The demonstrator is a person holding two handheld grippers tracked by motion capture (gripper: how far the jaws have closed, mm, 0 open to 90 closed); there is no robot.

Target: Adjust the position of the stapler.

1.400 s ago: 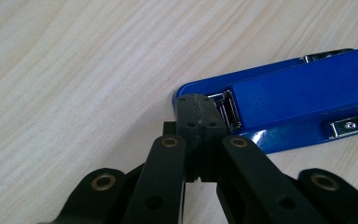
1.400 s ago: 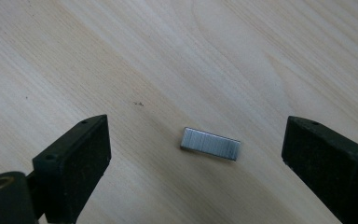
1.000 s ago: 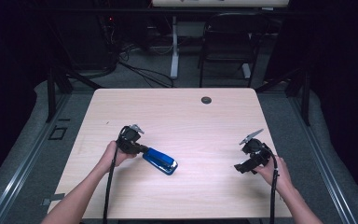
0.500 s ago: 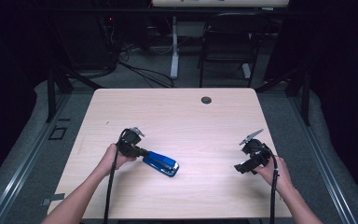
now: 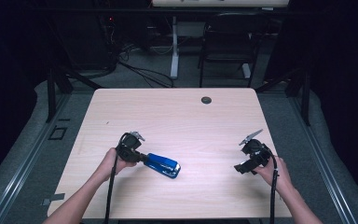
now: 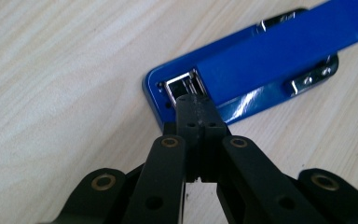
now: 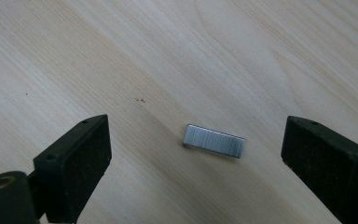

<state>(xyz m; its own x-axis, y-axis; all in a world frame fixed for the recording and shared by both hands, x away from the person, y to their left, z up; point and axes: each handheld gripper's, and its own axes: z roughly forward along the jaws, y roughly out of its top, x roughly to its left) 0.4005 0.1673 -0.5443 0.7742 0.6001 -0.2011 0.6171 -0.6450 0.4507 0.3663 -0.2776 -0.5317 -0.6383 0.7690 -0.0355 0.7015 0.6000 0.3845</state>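
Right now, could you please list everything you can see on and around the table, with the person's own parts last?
stapler: one, blue, near-left part of the table, at the left gripper's tips
staple strip: one, silver, flat on the wood between the right gripper's open jaws, untouched
grommet: one, dark, far edge of the table
table: one, light wood
chair: one, black, behind the table
left gripper: black, shut
right gripper: black, open

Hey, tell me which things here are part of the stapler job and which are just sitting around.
Part of the job:
- glossy blue metal stapler, lying on the table, shut left tool at its rear end
- small silver strip of staples, between the open right tool jaws

Just lying about:
- round dark grommet near the far edge of the pale wooden table
- black chair behind
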